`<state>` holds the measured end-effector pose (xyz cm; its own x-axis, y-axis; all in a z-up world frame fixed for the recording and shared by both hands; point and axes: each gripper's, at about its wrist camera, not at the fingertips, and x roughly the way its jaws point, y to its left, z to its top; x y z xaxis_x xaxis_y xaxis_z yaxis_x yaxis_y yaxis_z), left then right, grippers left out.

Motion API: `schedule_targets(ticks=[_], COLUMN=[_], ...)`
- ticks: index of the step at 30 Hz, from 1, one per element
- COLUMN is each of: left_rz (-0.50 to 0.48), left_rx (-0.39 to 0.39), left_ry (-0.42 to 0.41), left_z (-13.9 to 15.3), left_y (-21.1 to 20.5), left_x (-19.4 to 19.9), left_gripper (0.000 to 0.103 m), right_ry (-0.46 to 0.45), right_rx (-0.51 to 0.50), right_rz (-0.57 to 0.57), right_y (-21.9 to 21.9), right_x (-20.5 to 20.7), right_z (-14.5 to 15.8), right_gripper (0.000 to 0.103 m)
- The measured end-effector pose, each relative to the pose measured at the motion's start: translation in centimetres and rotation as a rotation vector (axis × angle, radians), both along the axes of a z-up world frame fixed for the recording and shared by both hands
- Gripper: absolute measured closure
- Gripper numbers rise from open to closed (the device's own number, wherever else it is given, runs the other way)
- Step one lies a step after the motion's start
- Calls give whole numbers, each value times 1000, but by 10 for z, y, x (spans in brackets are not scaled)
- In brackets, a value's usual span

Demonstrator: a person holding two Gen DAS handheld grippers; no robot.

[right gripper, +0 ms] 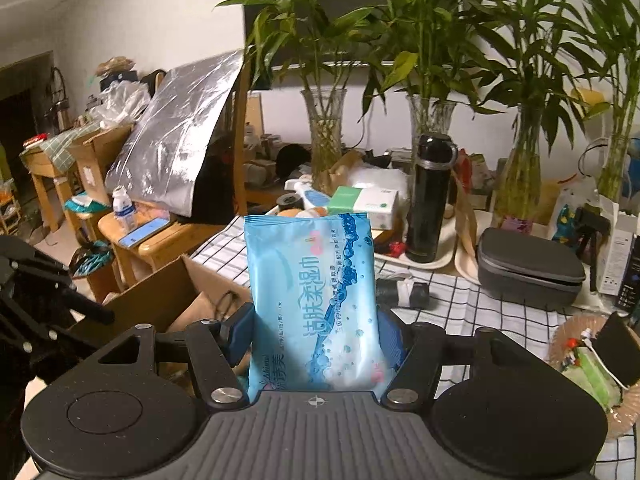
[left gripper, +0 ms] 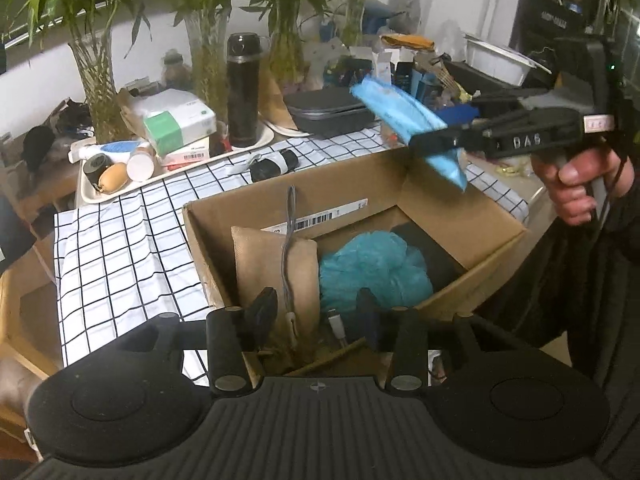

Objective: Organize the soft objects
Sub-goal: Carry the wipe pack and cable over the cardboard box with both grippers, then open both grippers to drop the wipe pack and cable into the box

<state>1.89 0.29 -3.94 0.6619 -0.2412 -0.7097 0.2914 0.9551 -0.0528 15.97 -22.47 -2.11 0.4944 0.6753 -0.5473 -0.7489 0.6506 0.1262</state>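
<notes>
**Wipes pack held over the box rim, with a cord loose below**

The right gripper point(right gripper: 316, 344) clamps a flat blue plastic pack of wet wipes point(right gripper: 312, 300) between its two blue pads, gripping the pack's lower part so most of it stands free above the fingers. In the left wrist view the pack point(left gripper: 404, 120) hangs in the air above the far right corner of the open brown cardboard box point(left gripper: 492, 236) on the checked black-and-white tablecloth point(left gripper: 120, 232).

The left gripper point(left gripper: 316, 312) sits at the near edge of the box with its jaws apart and nothing pressed between them. A thin grey cord point(left gripper: 289, 240) lies draped over the tan fabric pouch point(left gripper: 276, 276) just ahead of its fingers. A teal mesh bath sponge point(left gripper: 372, 268) fills the middle of the box beside the pouch.

Risks, as I judge them:
- The pack is slick and held only low down; a quick tilt could let it slide out and land on the cloth rather than in the box.
- Released this far right, it may catch the box wall and tip outside.
- The left fingers could snag the cord and drag the pouch.
</notes>
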Motion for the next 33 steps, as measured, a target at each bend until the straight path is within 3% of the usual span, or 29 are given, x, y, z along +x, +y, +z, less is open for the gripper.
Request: schedule_targets(ticks=[13, 15, 17, 18, 24, 26, 33], left_rz=[50, 56, 65, 68, 79, 72, 40], left_rx=[3, 10, 13, 11, 13, 19, 53], left_ry=[-43, -49, -54, -54, -49, -48, -46], left_z=[8, 9, 10, 10, 10, 9, 4], left_y=[3, 5, 7, 8, 10, 8, 1], left_x=[-7, -8, -9, -9, -9, -9, -7], left_gripper=[60, 60, 60, 60, 59, 59, 59], right_ry=[6, 4, -27, -31, -14, -13, -3], right_rx=[-16, -37, -69, -72, -83, -106, -175], right_rz=[242, 304, 331, 341, 325, 324, 296], right_y=[14, 20, 27, 28, 28, 30, 34], right_x=[-28, -33, -40, -42, -41, -42, -38], right_z=[-3, -3, -3, -3, -5, -7, -17], right_gripper=[36, 31, 13, 11, 7, 0, 0])
